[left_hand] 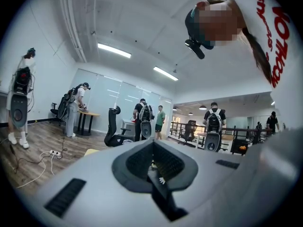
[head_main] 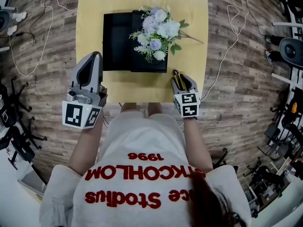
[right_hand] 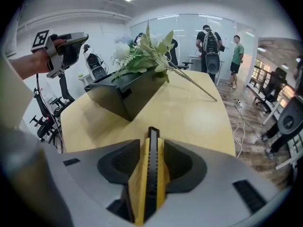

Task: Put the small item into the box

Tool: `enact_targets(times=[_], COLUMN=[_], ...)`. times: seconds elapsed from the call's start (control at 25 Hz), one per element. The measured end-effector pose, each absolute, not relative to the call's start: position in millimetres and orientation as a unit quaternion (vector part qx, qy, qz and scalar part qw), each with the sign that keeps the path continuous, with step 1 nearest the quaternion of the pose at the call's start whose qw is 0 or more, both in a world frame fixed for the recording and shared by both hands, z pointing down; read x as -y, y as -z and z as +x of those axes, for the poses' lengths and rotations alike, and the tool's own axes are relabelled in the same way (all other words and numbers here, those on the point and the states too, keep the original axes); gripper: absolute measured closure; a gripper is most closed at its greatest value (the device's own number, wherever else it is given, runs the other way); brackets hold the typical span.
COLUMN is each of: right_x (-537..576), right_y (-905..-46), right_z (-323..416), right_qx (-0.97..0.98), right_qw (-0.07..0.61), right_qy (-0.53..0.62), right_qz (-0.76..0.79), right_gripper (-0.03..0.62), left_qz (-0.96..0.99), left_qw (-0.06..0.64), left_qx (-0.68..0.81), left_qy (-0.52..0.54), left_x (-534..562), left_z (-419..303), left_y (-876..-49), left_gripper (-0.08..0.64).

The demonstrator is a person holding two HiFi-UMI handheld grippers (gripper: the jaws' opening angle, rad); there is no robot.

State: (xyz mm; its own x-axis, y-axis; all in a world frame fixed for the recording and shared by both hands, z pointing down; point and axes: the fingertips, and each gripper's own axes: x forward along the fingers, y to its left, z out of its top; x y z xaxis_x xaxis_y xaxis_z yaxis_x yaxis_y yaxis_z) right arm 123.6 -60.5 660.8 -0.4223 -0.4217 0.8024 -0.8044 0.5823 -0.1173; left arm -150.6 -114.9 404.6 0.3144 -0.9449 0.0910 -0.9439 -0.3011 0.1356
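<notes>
A yellow and black utility knife [right_hand: 151, 167] stands on edge between the jaws of my right gripper [head_main: 182, 81], at the table's near right edge. The jaws stand apart from the knife on both sides, so the gripper is open. A black box [head_main: 118, 41] lies in the middle of the yellow table [head_main: 90, 13], and a bunch of white and lilac artificial flowers [head_main: 158, 32] rests across its right half. In the right gripper view the box [right_hand: 128, 91] is ahead and to the left. My left gripper [head_main: 95, 56] hangs raised over the table's near left corner, shut and empty.
White cables [head_main: 234, 32] trail over the wooden floor on both sides of the table. Office chairs and stands [head_main: 16, 108] crowd the left and right margins. In the left gripper view several people [left_hand: 144, 119] with backpacks stand far off.
</notes>
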Motion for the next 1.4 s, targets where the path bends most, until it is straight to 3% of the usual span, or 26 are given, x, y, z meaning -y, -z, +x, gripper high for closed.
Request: enact_targets(times=[0.24, 0.48, 0.84, 1.4], right_x=[64, 83, 128, 171], right_y=[-657, -617, -506, -330], right_z=[123, 120, 106, 101], right_qx=[0.805, 0.83, 0.878, 0.907], right_qw=[0.366, 0.288, 0.145, 0.02], right_qy=[-0.272, -0.262, -0.183, -0.05], right_qz=[0.381, 0.401, 0.419, 0.418], right_gripper=[0.472, 0.474, 0.476, 0.476], left_qz=[0.804, 0.798, 0.788, 0.768], left_qw=[0.074, 0.059, 0.013, -0.03], left_qx=[0.59, 0.599, 0.616, 0.637], left_qy=[0.003, 0.009, 0.008, 0.047], left_x=[113, 110, 115, 125], left_z=[-153, -157, -165, -176], left_y=[-399, -386, -358, -306], left_gripper=[0.554, 0.554, 0.554, 0.554])
